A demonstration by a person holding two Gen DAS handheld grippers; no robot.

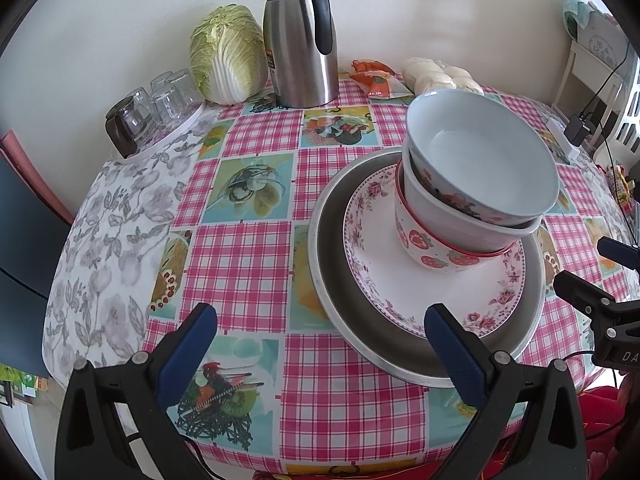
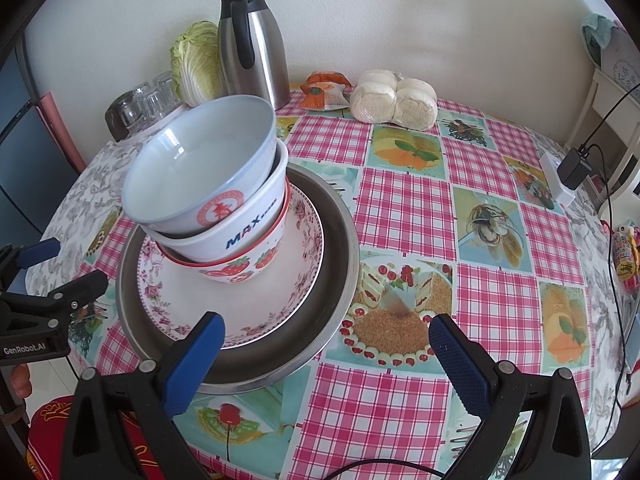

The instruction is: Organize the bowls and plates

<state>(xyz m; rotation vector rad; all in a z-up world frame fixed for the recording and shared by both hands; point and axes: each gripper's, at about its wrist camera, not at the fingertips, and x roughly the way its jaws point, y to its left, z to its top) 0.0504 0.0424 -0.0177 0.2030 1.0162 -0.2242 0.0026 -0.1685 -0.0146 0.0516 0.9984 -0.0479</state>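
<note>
A metal pan (image 1: 332, 280) (image 2: 336, 256) sits on the table and holds a floral plate (image 1: 372, 264) (image 2: 296, 280). On the plate three bowls are nested: a strawberry bowl (image 1: 424, 246) (image 2: 240, 270) at the bottom, a white MAX bowl (image 1: 452, 220) (image 2: 248, 228) in it, and a pale blue bowl (image 1: 480, 156) (image 2: 200, 168) tilted on top. My left gripper (image 1: 320, 320) hovers open near the pan's front left rim, empty. My right gripper (image 2: 326, 328) is open and empty at the pan's front right rim.
At the back stand a steel thermos jug (image 1: 300, 40) (image 2: 252, 44), a cabbage (image 1: 228, 56) (image 2: 196, 64), upturned glasses (image 1: 160, 100) (image 2: 144, 102), snack packets (image 1: 376, 78) (image 2: 324, 90) and bagged buns (image 1: 440, 74) (image 2: 392, 98). A charger and cable (image 2: 572, 168) lie at the right edge.
</note>
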